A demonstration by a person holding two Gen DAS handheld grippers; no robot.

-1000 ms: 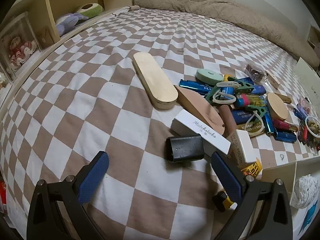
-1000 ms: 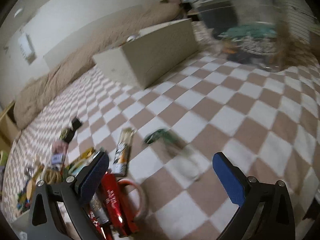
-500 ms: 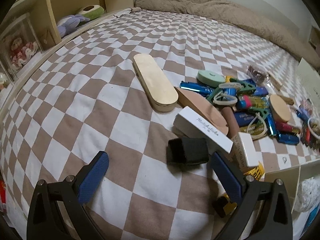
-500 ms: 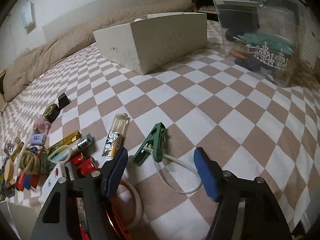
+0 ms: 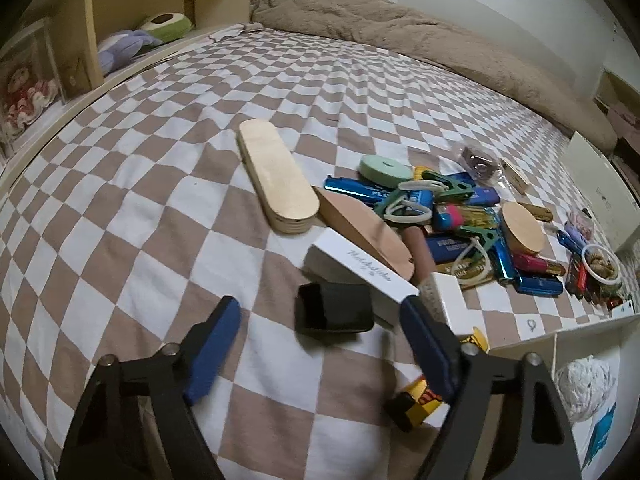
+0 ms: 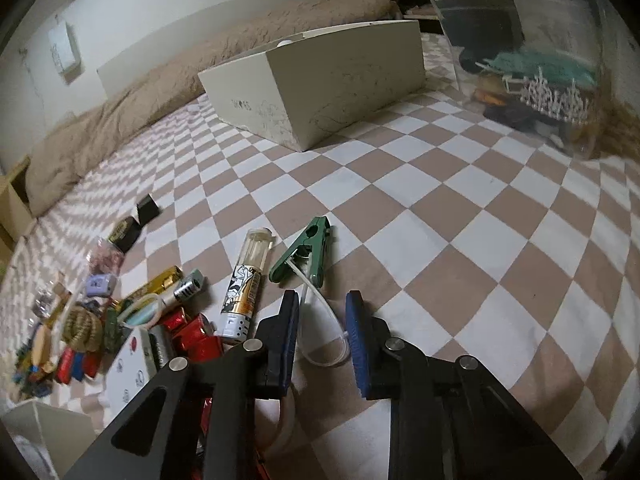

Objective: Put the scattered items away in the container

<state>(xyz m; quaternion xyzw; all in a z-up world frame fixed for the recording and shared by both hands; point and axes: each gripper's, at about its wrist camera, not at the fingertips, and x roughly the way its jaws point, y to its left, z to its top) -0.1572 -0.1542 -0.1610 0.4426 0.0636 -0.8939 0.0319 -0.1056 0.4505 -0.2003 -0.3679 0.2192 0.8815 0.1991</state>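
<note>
In the left wrist view my left gripper [image 5: 320, 344] is open, its fingers either side of a small black case [image 5: 334, 314] lying on the checkered bedspread; the case sits between and just beyond the tips. A white matchstick box [image 5: 360, 274] lies right behind it. In the right wrist view my right gripper [image 6: 322, 328] is partly closed around the white cord loop [image 6: 324, 344] of a green clip [image 6: 306, 250]; the pads are not touching the cord. A clear lighter [image 6: 248, 280] lies left of the clip.
A pile of lighters, clips and wooden pieces [image 5: 460, 224] lies right of a wooden board [image 5: 276, 174]. A cream box [image 6: 316, 80] and a clear plastic bin [image 6: 532, 48] stand at the back. A white container's corner [image 5: 580, 360] is at lower right.
My left gripper moved forward and narrowed around the black case. My right gripper swung down toward the green clip and closed much of the way around its cord.
</note>
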